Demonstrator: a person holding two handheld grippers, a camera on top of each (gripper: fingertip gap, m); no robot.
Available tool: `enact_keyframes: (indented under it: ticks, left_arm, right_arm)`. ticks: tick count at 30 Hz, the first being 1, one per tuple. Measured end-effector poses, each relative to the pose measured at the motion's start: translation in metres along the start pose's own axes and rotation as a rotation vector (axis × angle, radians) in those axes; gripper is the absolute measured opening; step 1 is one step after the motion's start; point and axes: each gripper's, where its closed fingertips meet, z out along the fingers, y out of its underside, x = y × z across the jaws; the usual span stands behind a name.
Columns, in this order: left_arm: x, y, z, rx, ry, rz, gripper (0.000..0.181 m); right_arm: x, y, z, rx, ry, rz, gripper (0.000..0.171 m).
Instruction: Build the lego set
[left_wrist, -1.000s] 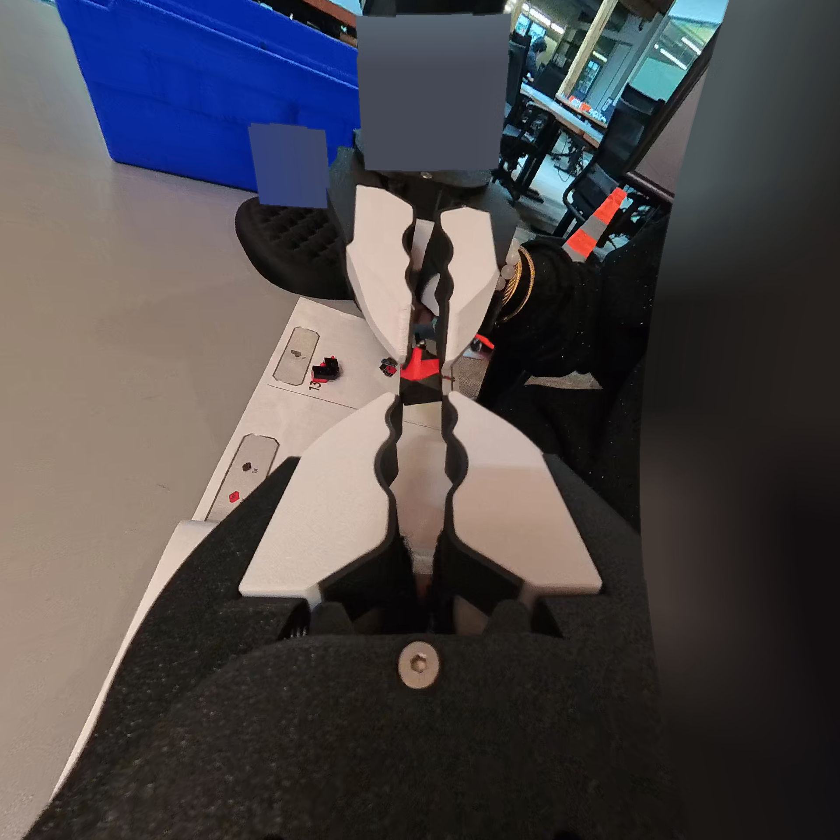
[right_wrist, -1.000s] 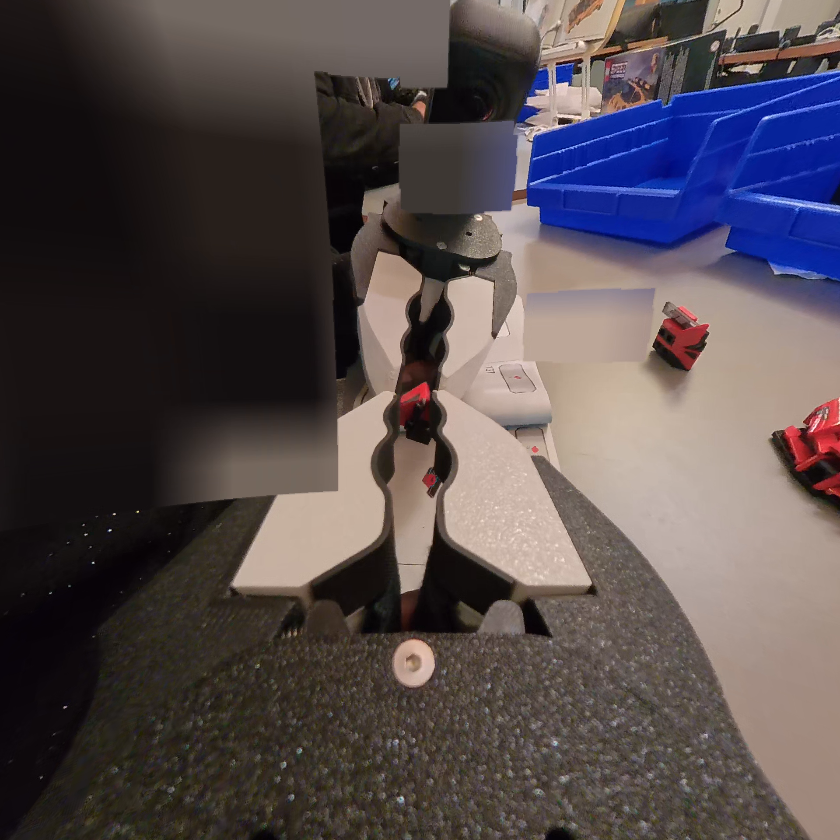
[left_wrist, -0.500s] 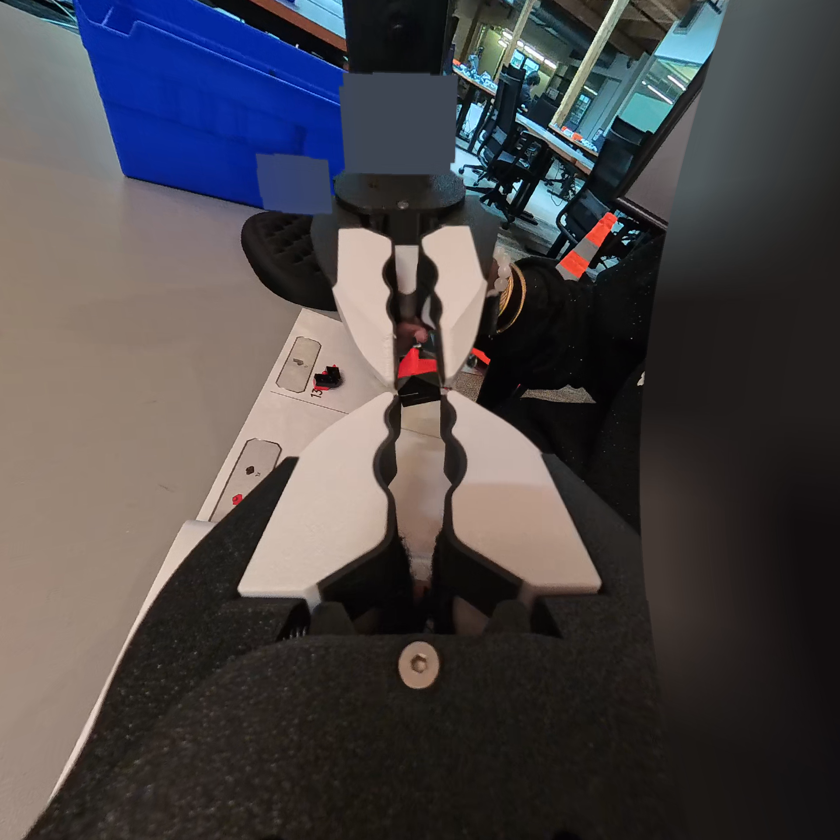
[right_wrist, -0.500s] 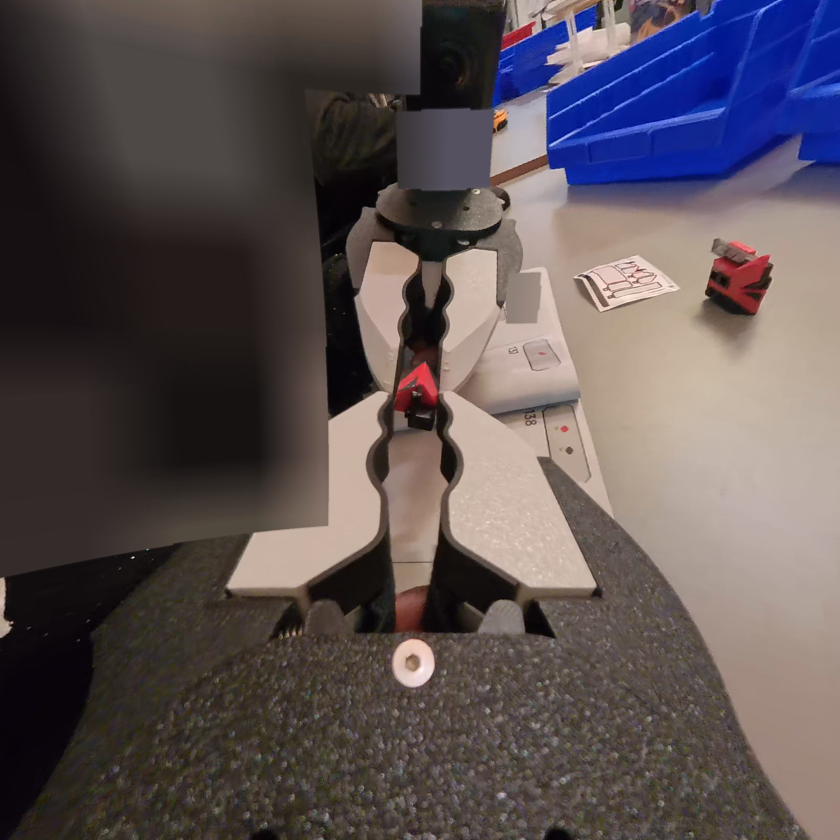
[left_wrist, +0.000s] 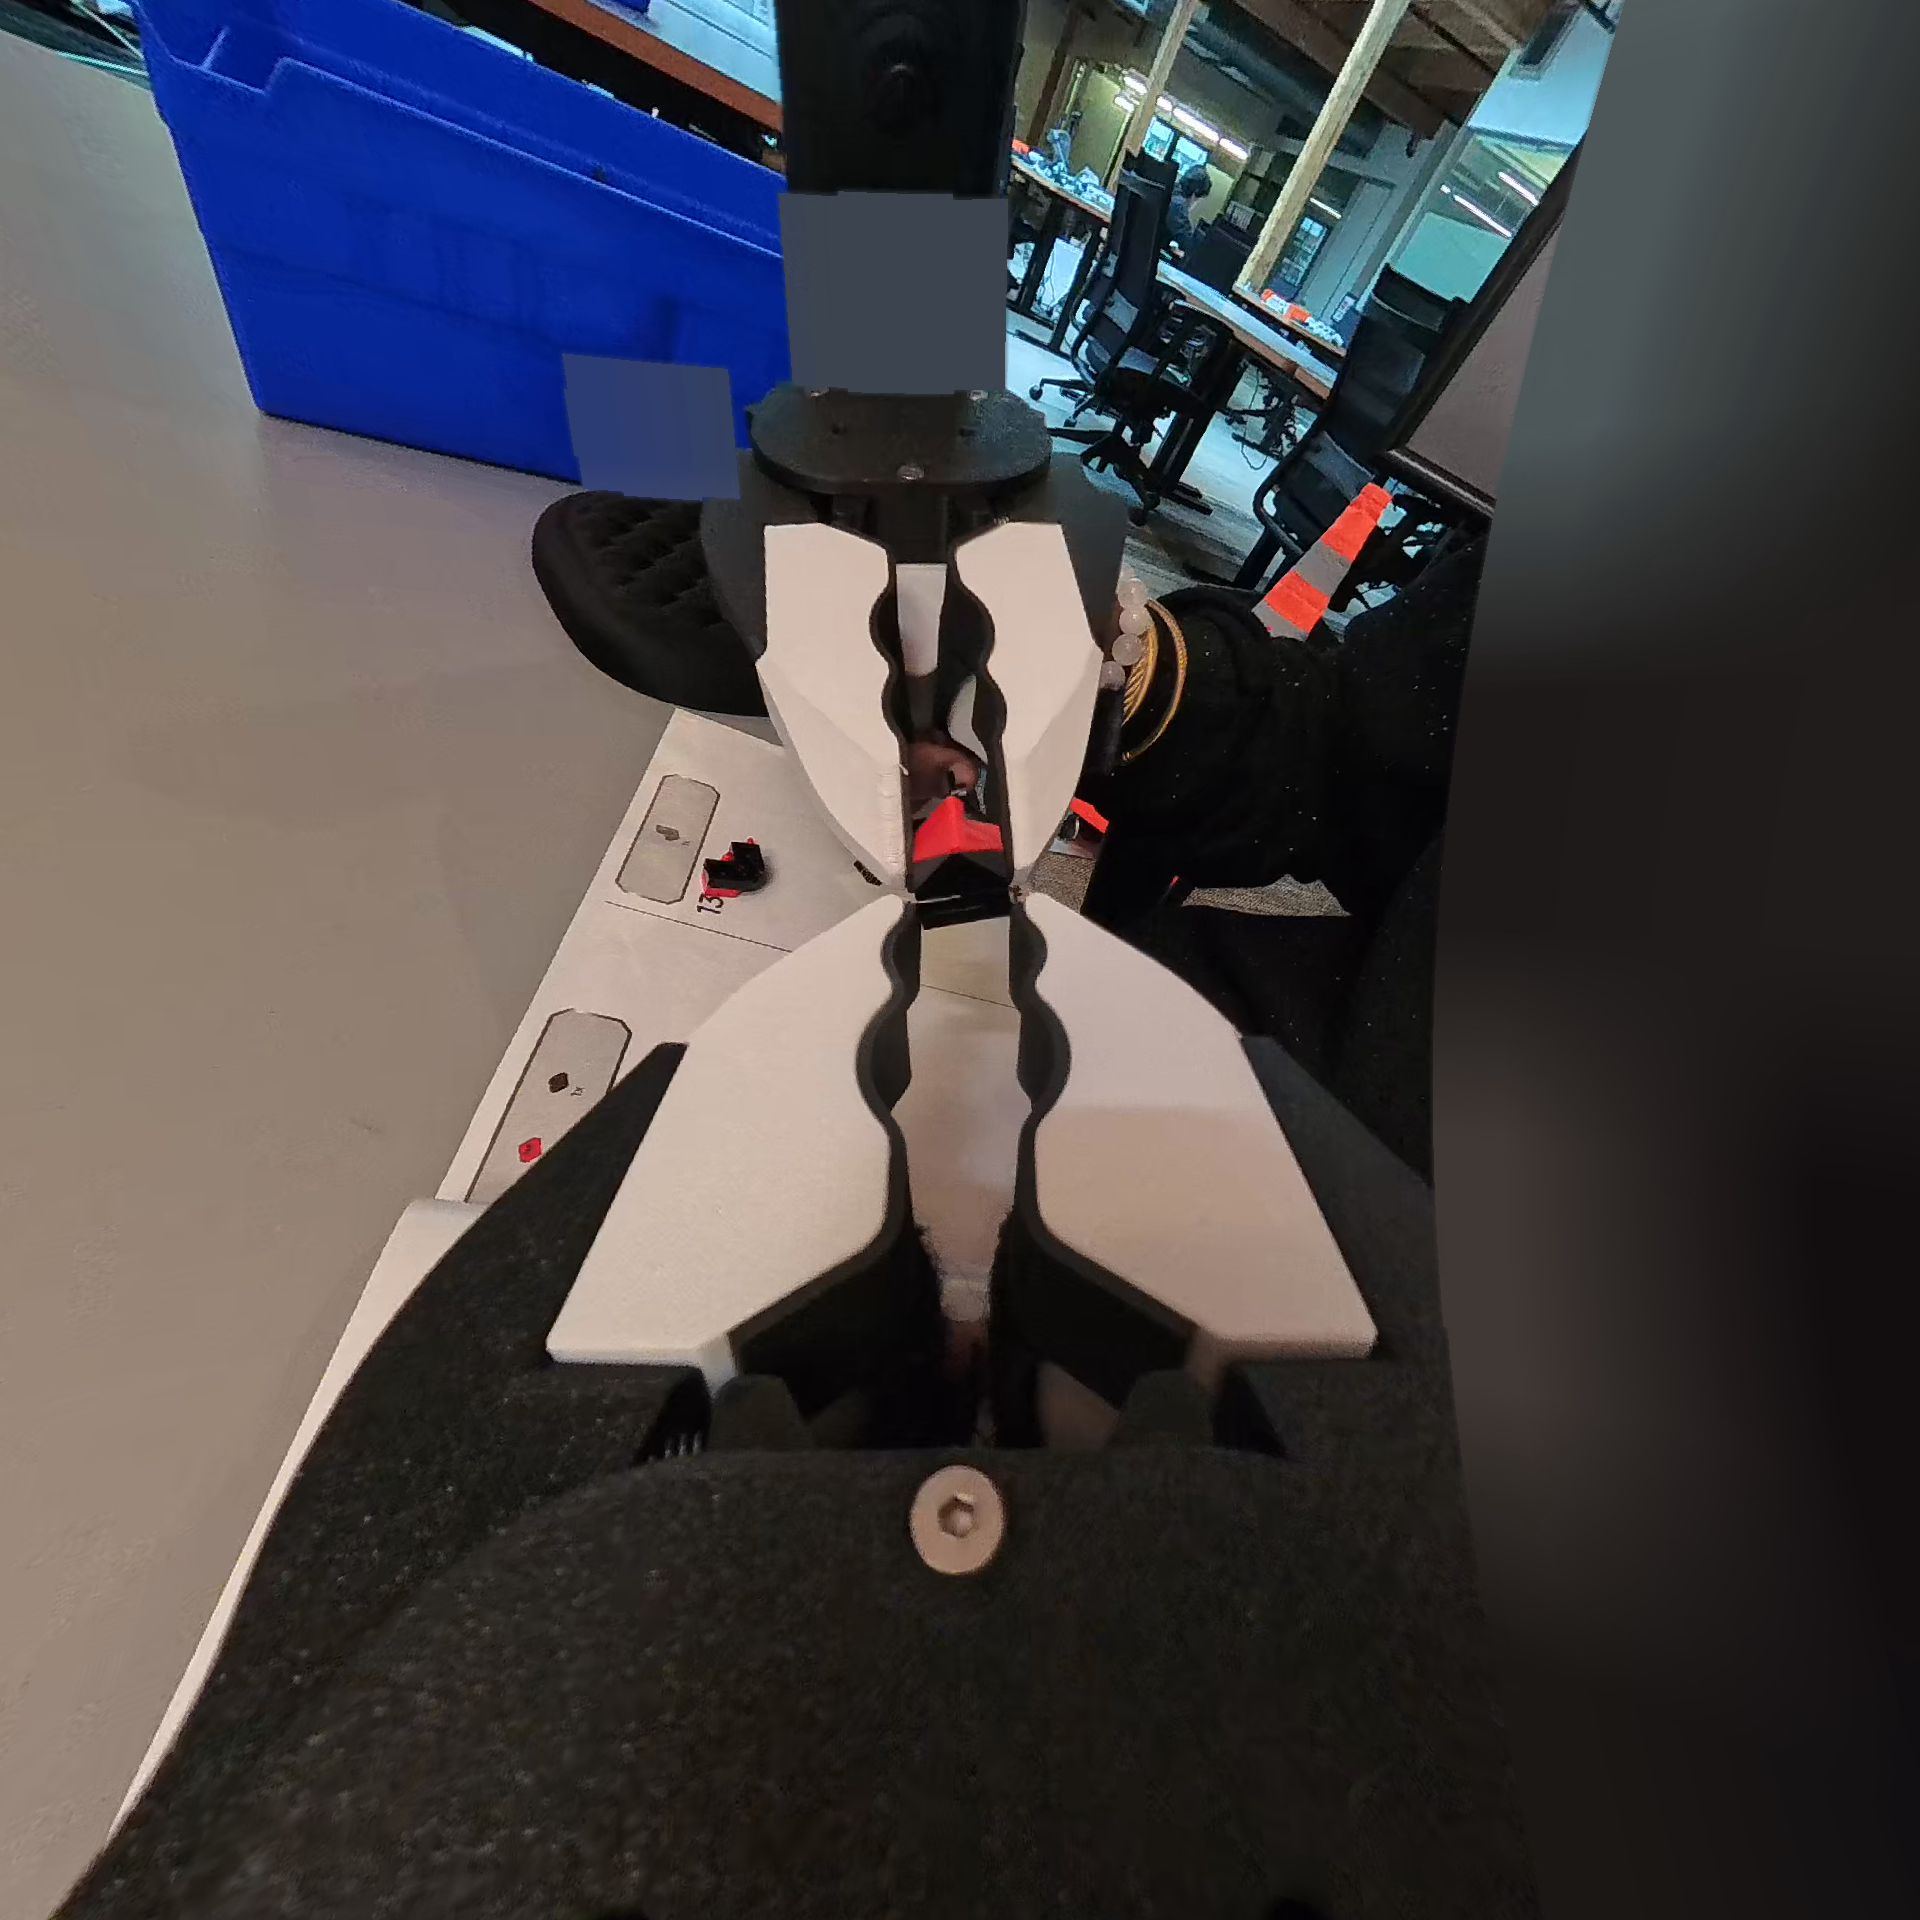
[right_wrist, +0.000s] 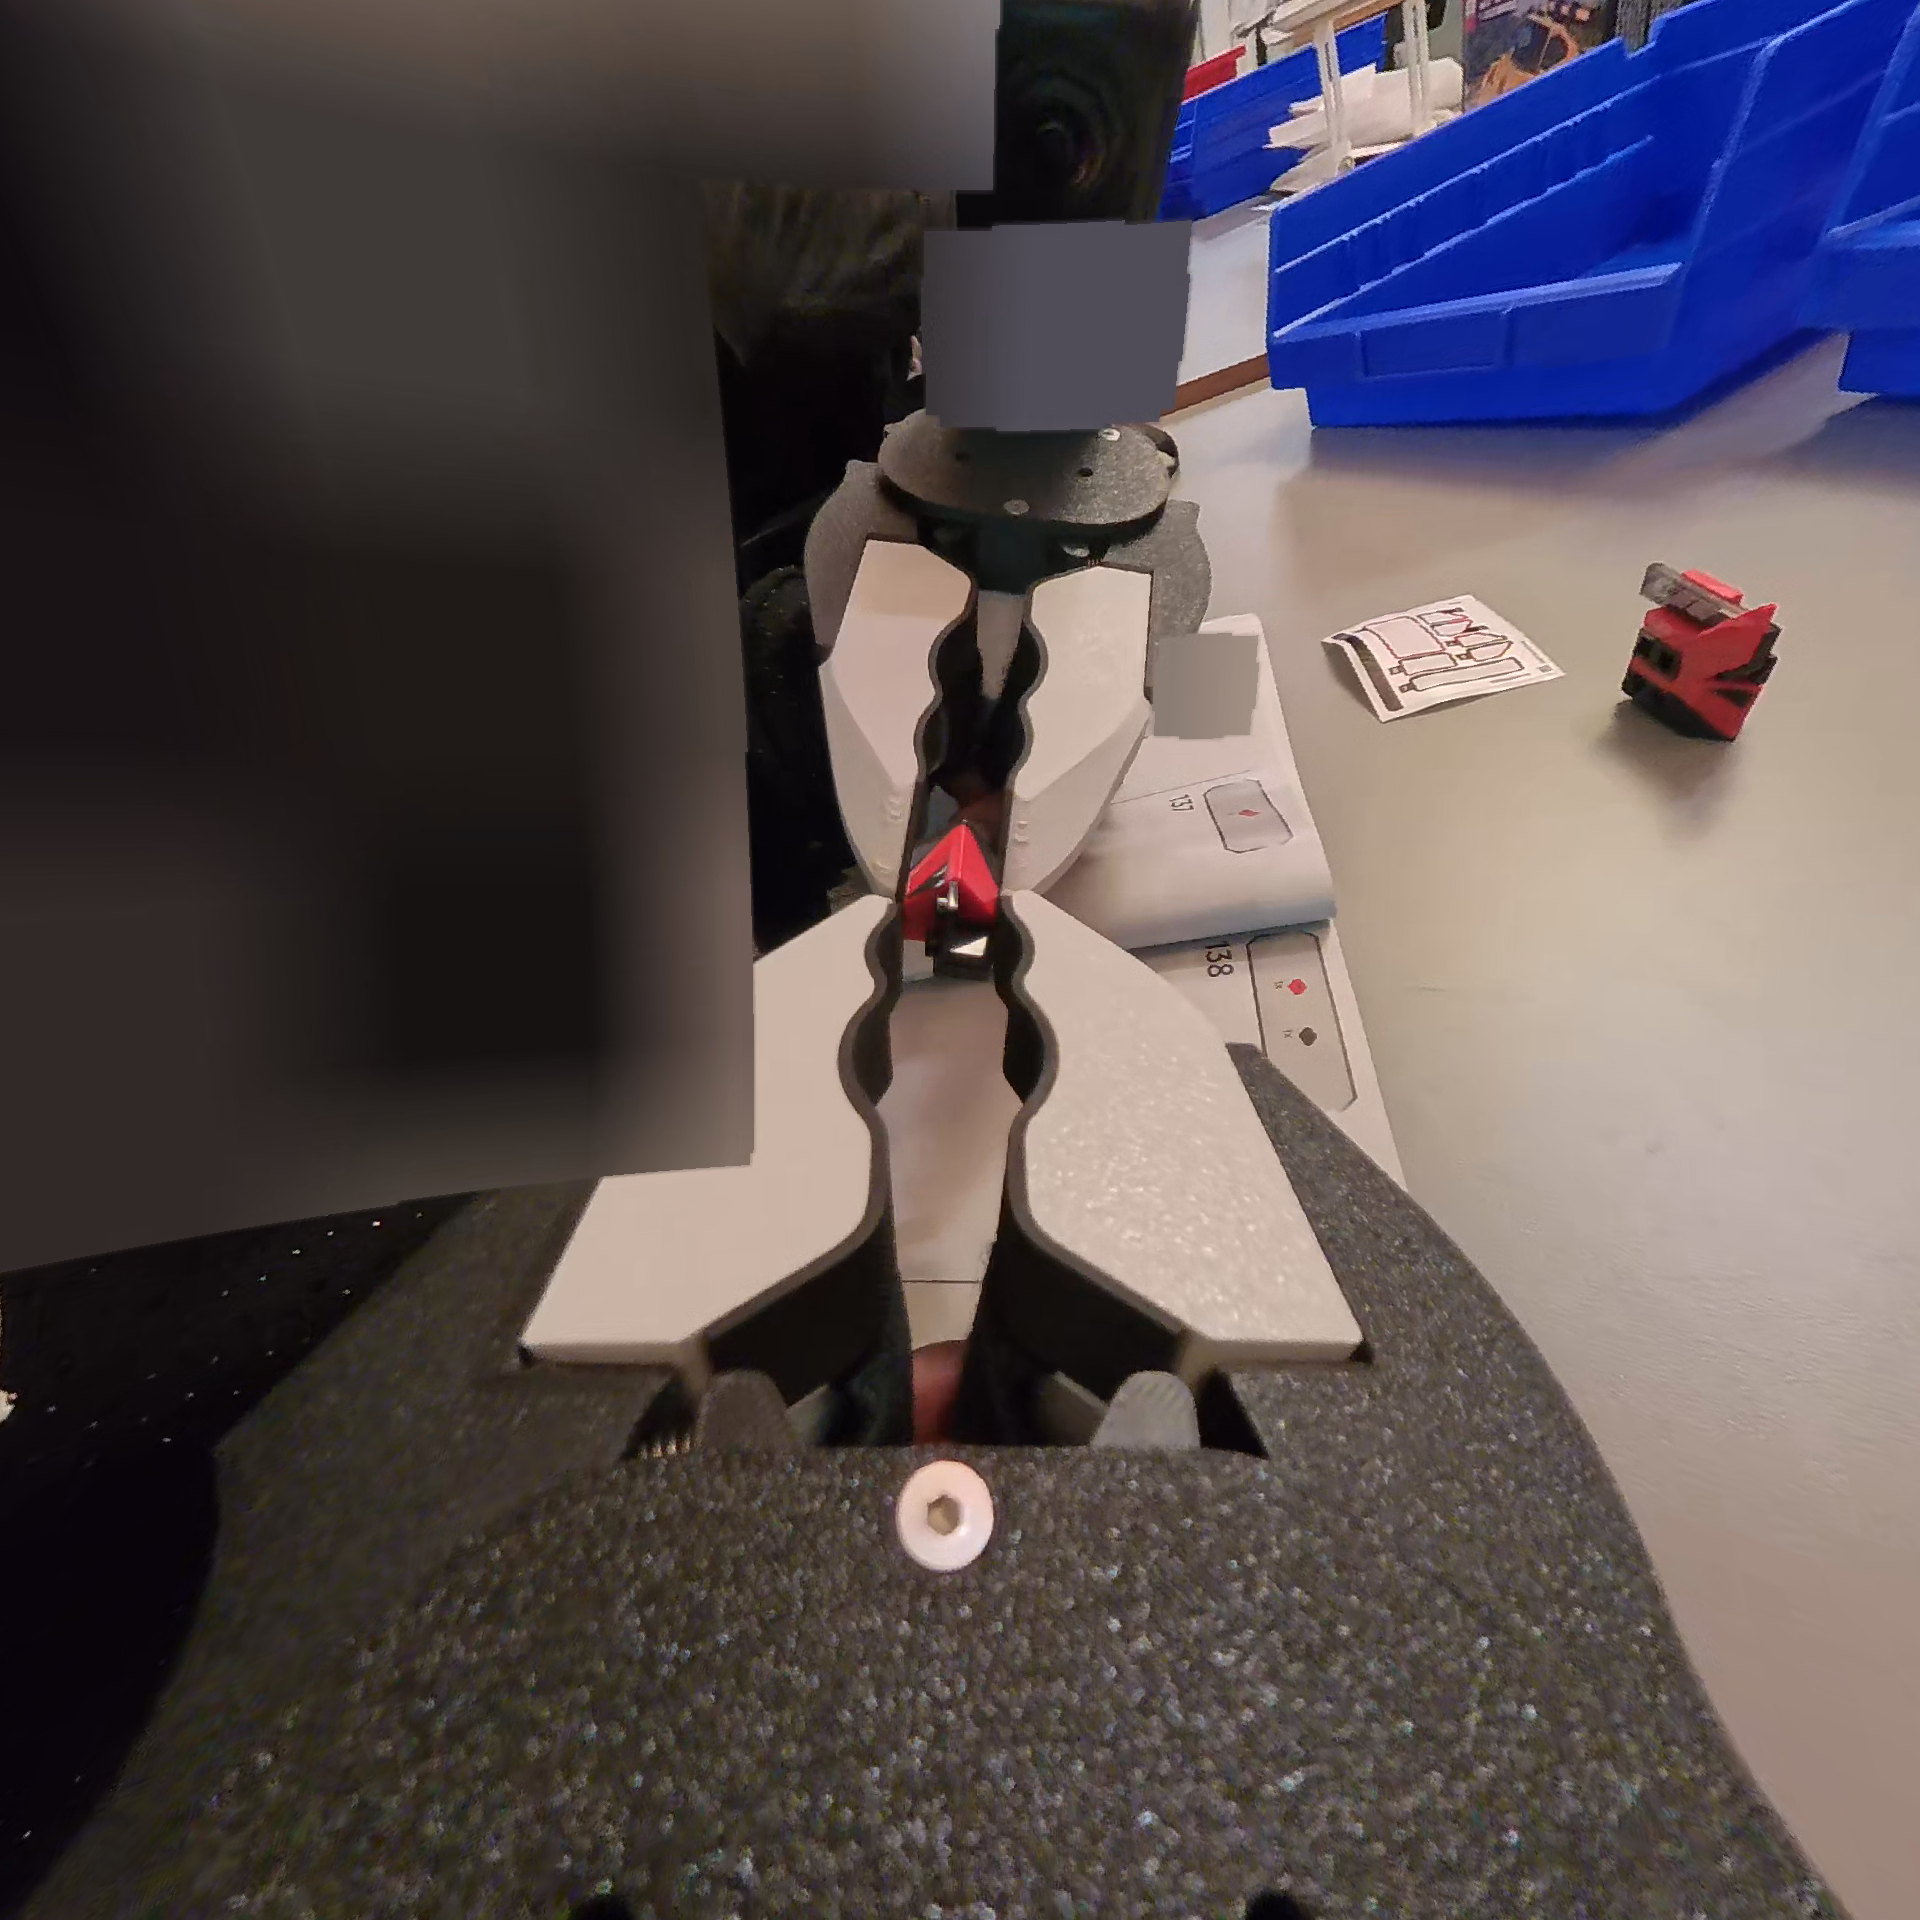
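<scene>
Two grippers meet tip to tip above the instruction booklet (left_wrist: 665, 956), both raised and levelled compared with a second ago; the blue bin (left_wrist: 468, 260) now sits higher in the left view, which suggests the pieces are being mated in the air. Left gripper (left_wrist: 958, 902): jaws pressed onto the black part of the red-and-black lego piece (left_wrist: 958, 852). Right gripper (right_wrist: 948, 914): jaws pinching the red wedge end (right_wrist: 951, 883). A loose small brick (left_wrist: 734, 869) lies on the booklet; a finished sub-assembly (right_wrist: 1699, 665) stands well apart to the right.
</scene>
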Motion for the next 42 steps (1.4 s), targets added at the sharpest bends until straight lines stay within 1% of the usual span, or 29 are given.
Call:
enact_keyframes:
  ticks: [18,20,21,22,24,25,28,33,37,42]
  left_arm:
    - [-0.003,0.007,0.004,-0.058,-0.015,-0.016,0.016]
    - [0.001,-0.004,0.005,0.008,-0.002,0.008,0.016]
    - [0.002,-0.006,0.006,0.015,-0.006,0.015,0.019]
    - [0.002,-0.003,0.006,-0.014,-0.023,0.022,0.025]
    - [-0.003,0.004,0.004,-0.071,-0.074,0.043,0.026]
    - [-0.005,0.004,0.002,-0.074,-0.091,0.049,0.026]
    - [-0.003,-0.002,0.002,-0.055,-0.099,0.050,0.024]
    - [-0.006,-0.004,0.010,-0.119,-0.199,0.087,0.023]
    - [-0.004,-0.003,0.029,-0.187,-0.220,0.097,0.024]
    - [0.004,-0.016,0.055,-0.107,-0.097,0.030,0.024]
  right_arm:
    - [0.003,0.007,-0.001,-0.057,0.028,0.008,0.017]
    - [-0.002,-0.005,-0.009,-0.034,0.021,0.005,0.017]
    - [-0.001,-0.010,-0.017,-0.028,0.049,-0.003,0.017]
    - [0.002,-0.013,-0.027,-0.035,0.095,-0.010,0.017]
    - [0.002,-0.017,-0.045,-0.014,0.151,0.003,0.017]
    - [-0.001,-0.018,-0.052,0.004,0.159,0.023,0.017]
    - [-0.002,-0.008,-0.066,0.010,0.231,0.070,0.017]
    - [-0.001,0.018,-0.088,0.006,0.308,0.172,0.017]
    - [-0.003,0.011,-0.098,0.095,0.272,0.224,0.017]
    - [-0.001,0.002,-0.104,0.174,0.213,0.298,0.017]
